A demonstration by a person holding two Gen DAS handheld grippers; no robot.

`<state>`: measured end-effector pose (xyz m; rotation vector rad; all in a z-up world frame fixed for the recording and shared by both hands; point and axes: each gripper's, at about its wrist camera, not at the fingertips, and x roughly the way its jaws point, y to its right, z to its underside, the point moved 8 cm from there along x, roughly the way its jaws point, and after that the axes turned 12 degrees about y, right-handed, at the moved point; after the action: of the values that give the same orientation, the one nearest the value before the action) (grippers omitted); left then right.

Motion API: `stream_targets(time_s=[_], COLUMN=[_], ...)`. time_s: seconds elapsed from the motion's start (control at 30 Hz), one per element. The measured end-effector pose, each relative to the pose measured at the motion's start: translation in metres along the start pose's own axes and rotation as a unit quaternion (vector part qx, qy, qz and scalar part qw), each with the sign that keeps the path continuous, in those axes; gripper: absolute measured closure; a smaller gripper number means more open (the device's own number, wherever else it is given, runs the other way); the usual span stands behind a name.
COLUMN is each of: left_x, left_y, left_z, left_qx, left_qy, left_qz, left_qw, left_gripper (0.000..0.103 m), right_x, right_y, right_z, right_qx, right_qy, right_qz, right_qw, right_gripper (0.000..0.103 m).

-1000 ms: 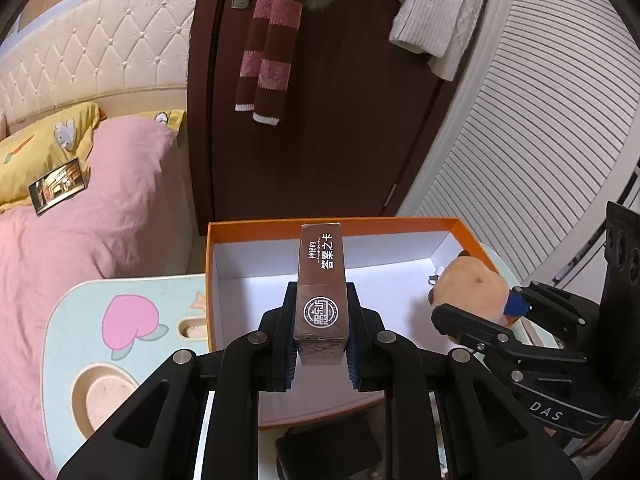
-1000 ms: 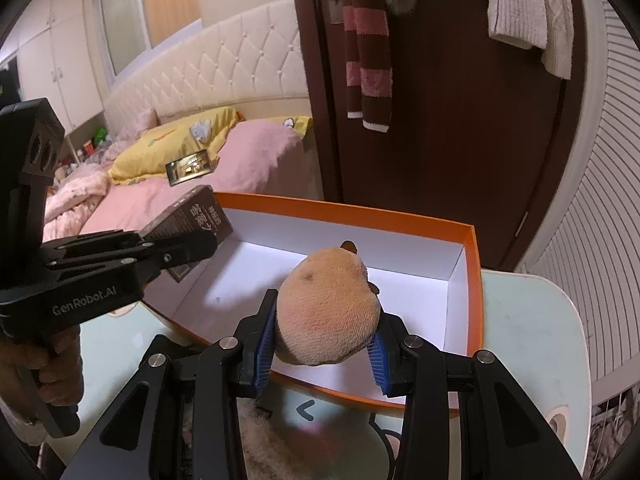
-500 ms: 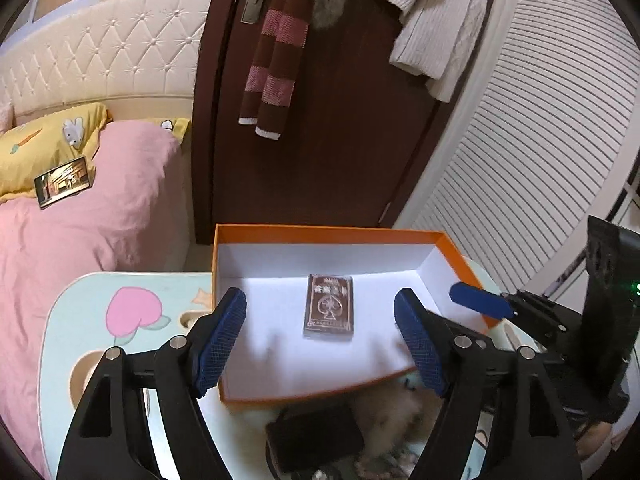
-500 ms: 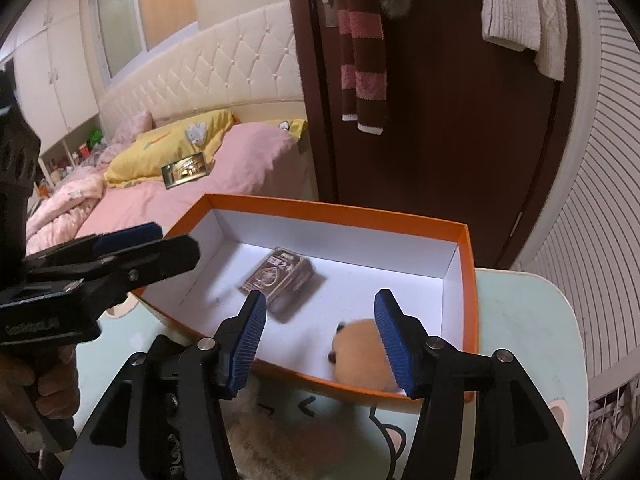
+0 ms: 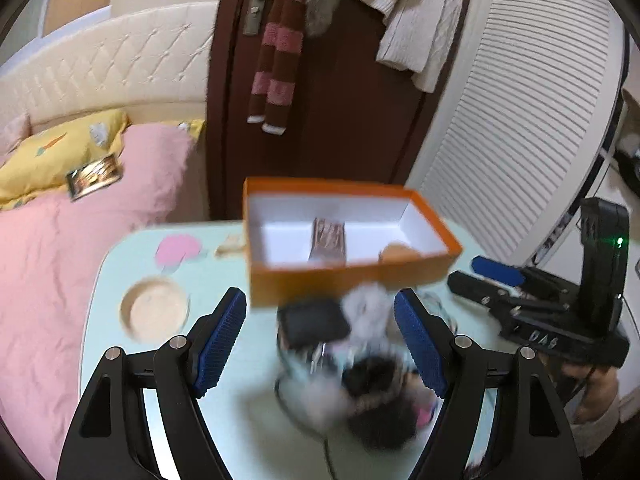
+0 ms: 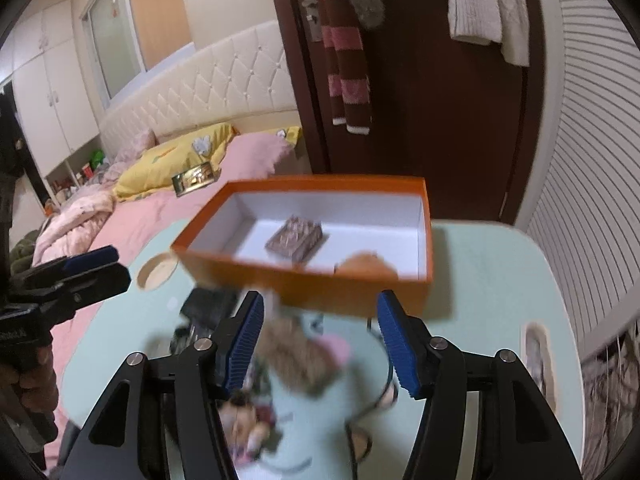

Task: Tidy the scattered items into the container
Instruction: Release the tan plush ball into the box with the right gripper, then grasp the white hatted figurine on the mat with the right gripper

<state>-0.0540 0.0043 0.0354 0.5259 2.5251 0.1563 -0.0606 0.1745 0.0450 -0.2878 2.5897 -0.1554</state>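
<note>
An orange box (image 5: 344,276) (image 6: 320,284) with a white inside stands on the pale green table. In it lie a brown card box (image 5: 328,238) (image 6: 295,237) and a tan plush toy (image 5: 398,251) (image 6: 366,262). My left gripper (image 5: 320,340) is open and empty above a blurred pile in front of the box: a black case (image 5: 314,322), white fluff (image 5: 368,312) and dark fur (image 5: 376,412). My right gripper (image 6: 320,344) is open and empty above brown fur (image 6: 298,350) and small trinkets (image 6: 244,420).
A pink bed (image 5: 60,248) with a yellow pillow lies left of the table. A dark door (image 5: 320,120) with a striped scarf stands behind the box. A round recess (image 5: 154,314) is sunk in the table's left side. A dark cable (image 6: 380,392) lies on the table.
Both grippers let go of the card box and the plush toy, which now lie in the orange box. Both have since pulled back and up, over the pile in front.
</note>
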Motion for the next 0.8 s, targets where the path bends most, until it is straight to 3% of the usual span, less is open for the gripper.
stream_targets(time_s=[0.13, 0.27, 0.53, 0.57, 0.63, 0.73, 0.8], left_x=[-0.014, -0.024, -0.019, -0.018, -0.016, -0.014, -0.012], left_y=[-0.001, 0.0, -0.002, -0.001, 0.001, 0.004, 0.005], left_z=[0.04, 0.079, 0.109, 0.11, 0.112, 0.115, 0.116], left_qx=[0.005, 0.011, 0.021, 0.027, 0.04, 0.062, 0.063], left_qy=[-0.021, -0.049, -0.061, -0.057, -0.05, -0.044, -0.04], left_qz=[-0.018, -0.03, -0.068, -0.072, -0.081, -0.092, -0.09], left_qw=[0.9996, 0.9983, 0.9956, 0.9954, 0.9947, 0.9928, 0.9932], left_gripper=[0.026, 0.026, 0.026, 0.023, 0.019, 0.018, 0.009], right_x=[-0.013, -0.022, -0.023, -0.023, -0.023, -0.021, -0.02], right_y=[-0.003, -0.003, -0.012, -0.014, -0.016, -0.015, -0.014], right_z=[0.03, 0.057, 0.091, 0.095, 0.098, 0.101, 0.103], right_qx=[-0.011, -0.045, -0.042, -0.043, -0.052, -0.052, -0.051], right_qy=[-0.02, -0.029, -0.065, -0.069, -0.067, -0.071, -0.071], right_qz=[0.018, 0.062, 0.055, 0.055, 0.057, 0.057, 0.059], right_qw=[1.0, 0.997, 0.995, 0.995, 0.995, 0.995, 0.994], right_gripper=[0.043, 0.043, 0.042, 0.041, 0.035, 0.018, 0.007])
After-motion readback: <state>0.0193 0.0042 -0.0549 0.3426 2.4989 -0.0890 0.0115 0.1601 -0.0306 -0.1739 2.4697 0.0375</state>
